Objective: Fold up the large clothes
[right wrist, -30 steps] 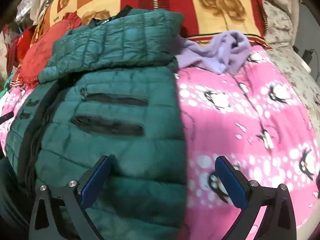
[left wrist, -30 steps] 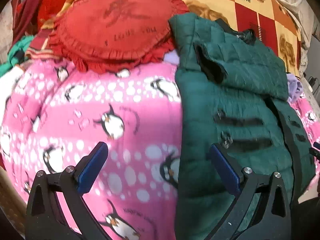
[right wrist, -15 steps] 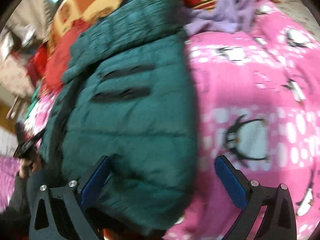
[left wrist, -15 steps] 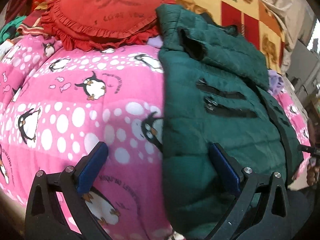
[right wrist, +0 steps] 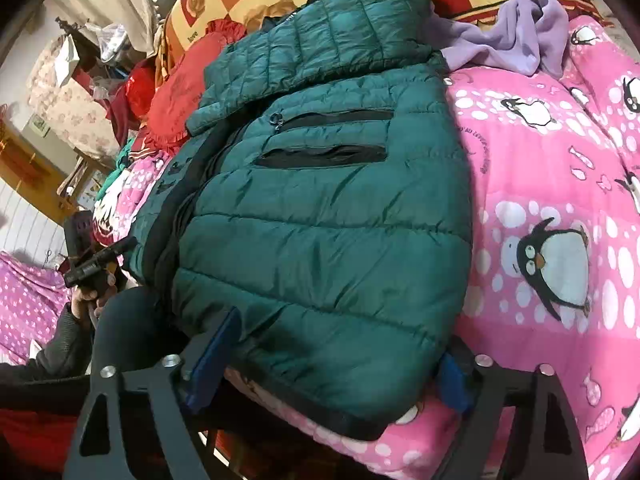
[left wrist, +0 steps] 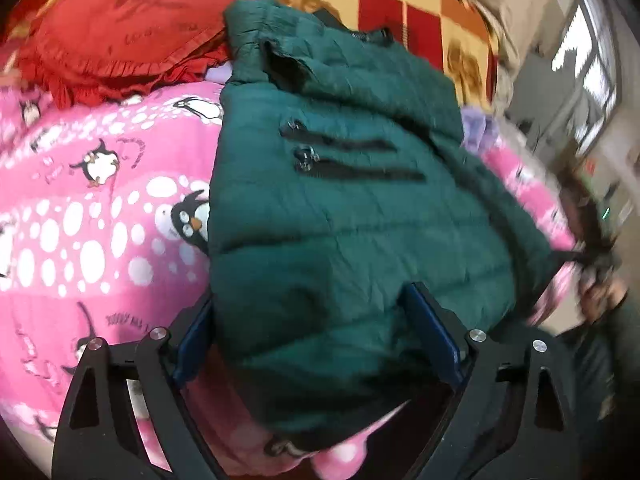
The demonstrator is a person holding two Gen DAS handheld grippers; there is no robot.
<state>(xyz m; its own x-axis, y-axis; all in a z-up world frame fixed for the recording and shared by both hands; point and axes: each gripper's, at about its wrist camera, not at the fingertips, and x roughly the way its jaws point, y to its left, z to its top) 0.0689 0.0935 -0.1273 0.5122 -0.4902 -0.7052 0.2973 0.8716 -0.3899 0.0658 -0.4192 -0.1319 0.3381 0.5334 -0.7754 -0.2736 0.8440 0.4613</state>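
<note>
A dark green quilted puffer jacket (right wrist: 320, 216) lies folded on a pink penguin-print blanket (right wrist: 560, 184), its hem at six o'clock. The left gripper (left wrist: 316, 336) straddles one hem corner, jaws closing with the padded fabric between its blue pads. The right gripper (right wrist: 332, 356) straddles the other corner, jaws likewise closing around the hem. A red heart cushion (left wrist: 120, 28) sits at ten o'clock, a lilac garment (right wrist: 516, 36) at one o'clock.
</note>
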